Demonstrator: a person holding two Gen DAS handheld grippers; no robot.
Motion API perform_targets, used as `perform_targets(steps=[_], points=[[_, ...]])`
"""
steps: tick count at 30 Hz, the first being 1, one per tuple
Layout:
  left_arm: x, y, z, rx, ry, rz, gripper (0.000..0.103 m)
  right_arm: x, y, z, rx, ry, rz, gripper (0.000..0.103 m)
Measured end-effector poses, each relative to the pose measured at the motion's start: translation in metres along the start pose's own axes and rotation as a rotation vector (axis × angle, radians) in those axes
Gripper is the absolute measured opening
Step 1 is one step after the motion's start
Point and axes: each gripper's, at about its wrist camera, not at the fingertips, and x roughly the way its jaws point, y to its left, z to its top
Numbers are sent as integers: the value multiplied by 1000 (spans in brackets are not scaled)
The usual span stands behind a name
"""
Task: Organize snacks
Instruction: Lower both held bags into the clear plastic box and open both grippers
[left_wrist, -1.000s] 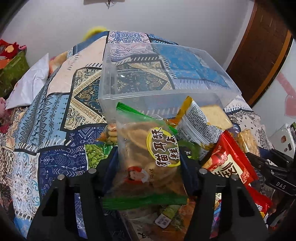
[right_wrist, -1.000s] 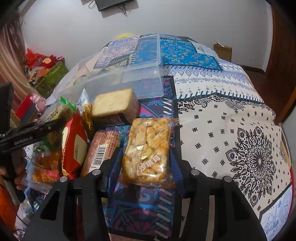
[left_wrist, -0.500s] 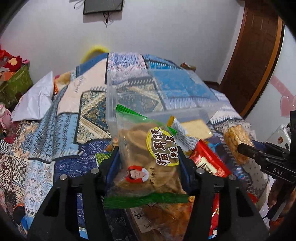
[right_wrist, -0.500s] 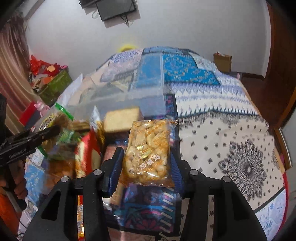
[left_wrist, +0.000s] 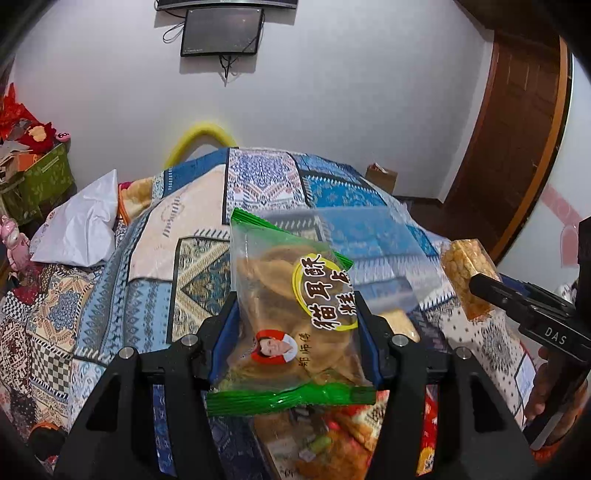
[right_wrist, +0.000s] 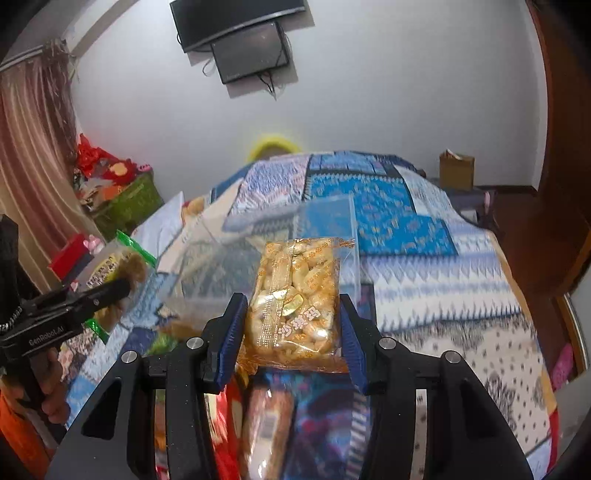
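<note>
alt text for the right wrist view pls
The right gripper clamps a clear packet of golden puffed snacks above a quilted bed. A clear plastic bin sits blurred behind, and at left the left gripper holds a green-edged snack bag.

a clear green-edged bag (left_wrist: 291, 325) of flat brown crisps stands upright, held off the bed. a clear pack (right_wrist: 295, 306) of golden puffed snacks is upright too, also held up. more packets (left_wrist: 332, 443) lie blurred below, before a clear bin (right_wrist: 258, 236).
</note>
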Motion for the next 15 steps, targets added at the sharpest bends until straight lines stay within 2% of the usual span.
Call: perform_targets(steps=[7,15], points=[[22,4,23,-6,1,4,56,18,0,21,-13,-16,-1,45],[60,5,33,1,49,16,56,48,-5,32,-4,16,4,45]])
